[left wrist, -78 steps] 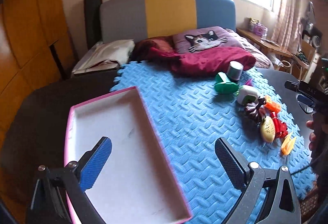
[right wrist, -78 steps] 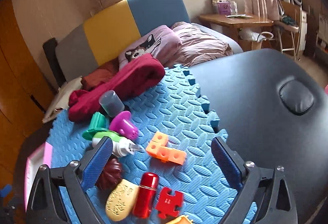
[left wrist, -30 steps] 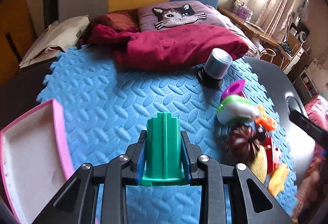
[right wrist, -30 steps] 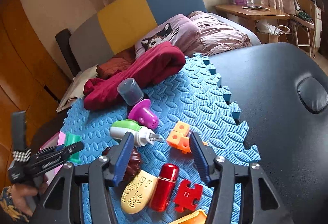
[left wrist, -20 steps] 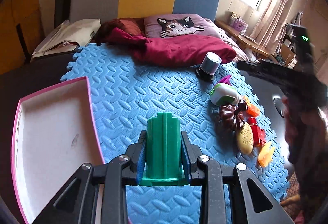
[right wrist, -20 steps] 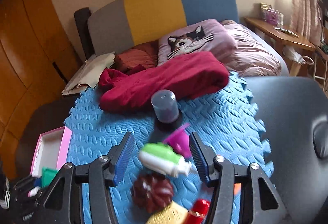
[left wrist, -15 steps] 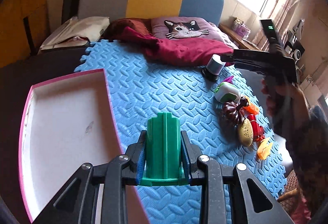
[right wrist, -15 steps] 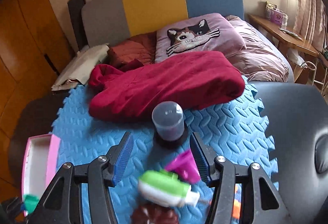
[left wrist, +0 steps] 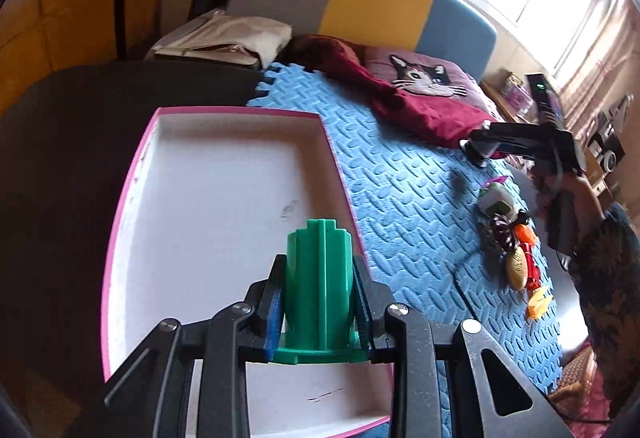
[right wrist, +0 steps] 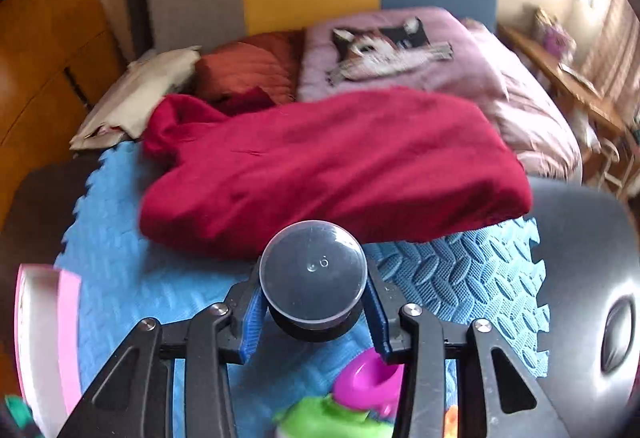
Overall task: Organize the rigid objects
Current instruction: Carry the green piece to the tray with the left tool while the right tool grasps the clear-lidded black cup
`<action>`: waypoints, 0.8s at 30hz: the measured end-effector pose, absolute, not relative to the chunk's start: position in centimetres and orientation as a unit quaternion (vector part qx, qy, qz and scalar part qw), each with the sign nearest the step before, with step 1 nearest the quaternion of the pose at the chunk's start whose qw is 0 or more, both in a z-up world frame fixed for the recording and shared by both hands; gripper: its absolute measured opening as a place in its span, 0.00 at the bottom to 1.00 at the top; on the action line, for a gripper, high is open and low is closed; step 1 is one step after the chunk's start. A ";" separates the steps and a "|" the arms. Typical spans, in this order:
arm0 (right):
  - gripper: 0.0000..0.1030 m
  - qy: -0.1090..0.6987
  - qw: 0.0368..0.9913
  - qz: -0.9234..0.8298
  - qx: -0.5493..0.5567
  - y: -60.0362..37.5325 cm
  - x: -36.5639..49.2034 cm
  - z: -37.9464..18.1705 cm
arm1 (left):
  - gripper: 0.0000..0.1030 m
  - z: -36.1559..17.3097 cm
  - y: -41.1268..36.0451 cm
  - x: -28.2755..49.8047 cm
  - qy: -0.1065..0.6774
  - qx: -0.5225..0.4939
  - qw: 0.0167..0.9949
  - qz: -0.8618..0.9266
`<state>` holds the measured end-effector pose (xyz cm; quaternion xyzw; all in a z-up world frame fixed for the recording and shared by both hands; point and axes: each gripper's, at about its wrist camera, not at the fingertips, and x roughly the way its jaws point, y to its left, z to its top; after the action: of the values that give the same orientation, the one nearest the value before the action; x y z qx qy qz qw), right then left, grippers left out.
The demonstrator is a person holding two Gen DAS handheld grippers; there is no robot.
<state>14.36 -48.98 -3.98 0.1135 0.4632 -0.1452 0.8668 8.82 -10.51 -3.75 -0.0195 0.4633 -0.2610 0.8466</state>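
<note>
My left gripper [left wrist: 319, 292] is shut on a green ribbed plastic piece [left wrist: 319, 278] and holds it over the right part of a white tray with a pink rim [left wrist: 136, 165]. My right gripper [right wrist: 314, 308] has its blue pads against the black base of a clear-topped grey jar [right wrist: 313, 282] standing on the blue foam mat [right wrist: 460, 278]. In the left wrist view the right gripper [left wrist: 480, 149] reaches down at the mat's far side.
A red cloth [right wrist: 340, 161] lies just behind the jar, with a cat pillow [right wrist: 392, 45] beyond. A pink cup [right wrist: 370, 378] and a green-white toy [right wrist: 332, 420] lie below the right gripper. A row of small toys [left wrist: 516, 258] lies along the mat's right edge.
My left gripper carried the green piece left, from over the mat to over the tray. My right gripper moved forward to the jar and closed its pads around it.
</note>
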 end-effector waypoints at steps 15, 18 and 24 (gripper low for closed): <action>0.42 0.477 0.878 0.017 0.034 -32.6 4.8 -6.0 | 0.29 -4.0 -3.1 7.9 0.457 -0.052 0.869 -0.182; 0.42 0.478 0.877 0.012 0.045 -31.7 3.7 -7.1 | 0.29 -4.1 -2.0 7.9 0.458 -0.063 0.869 -0.174; 0.42 0.468 0.883 -0.009 0.041 -31.3 3.1 -7.9 | 0.29 -3.8 -0.9 9.1 0.464 -0.096 0.862 -0.181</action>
<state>3.11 -31.32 -7.89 0.0407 0.4680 -0.0090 0.8828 9.11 -0.94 -3.76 -0.0960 0.4636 -0.1806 0.8621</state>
